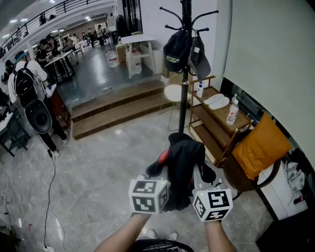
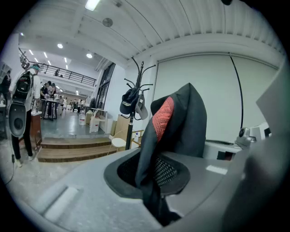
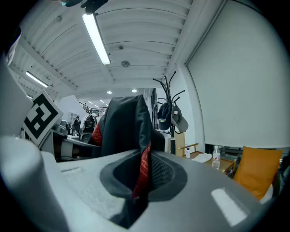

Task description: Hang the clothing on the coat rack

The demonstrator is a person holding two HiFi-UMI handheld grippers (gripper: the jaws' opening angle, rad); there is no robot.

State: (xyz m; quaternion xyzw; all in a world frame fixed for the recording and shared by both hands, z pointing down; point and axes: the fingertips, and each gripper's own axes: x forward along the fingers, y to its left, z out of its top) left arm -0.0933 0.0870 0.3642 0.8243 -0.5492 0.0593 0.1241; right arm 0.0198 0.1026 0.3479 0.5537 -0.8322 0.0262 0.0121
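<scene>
the left gripper (image 2: 156,179) and right gripper (image 3: 139,179) each have fingers pinched on the black garment (image 1: 183,162), bunched ahead of the person, well short of the coat rack (image 1: 185,69). best now: step closer, lift high, aim for a free hook (image 1: 209,13) above the caps (image 1: 178,49).

Two tools (image 2: 156,183) (image 3: 138,181), one garment (image 1: 183,162), one coat rack (image 1: 185,93), two caps (image 1: 176,51) (image 1: 200,58), two bottles (image 1: 233,112) (image 1: 200,90).
</scene>
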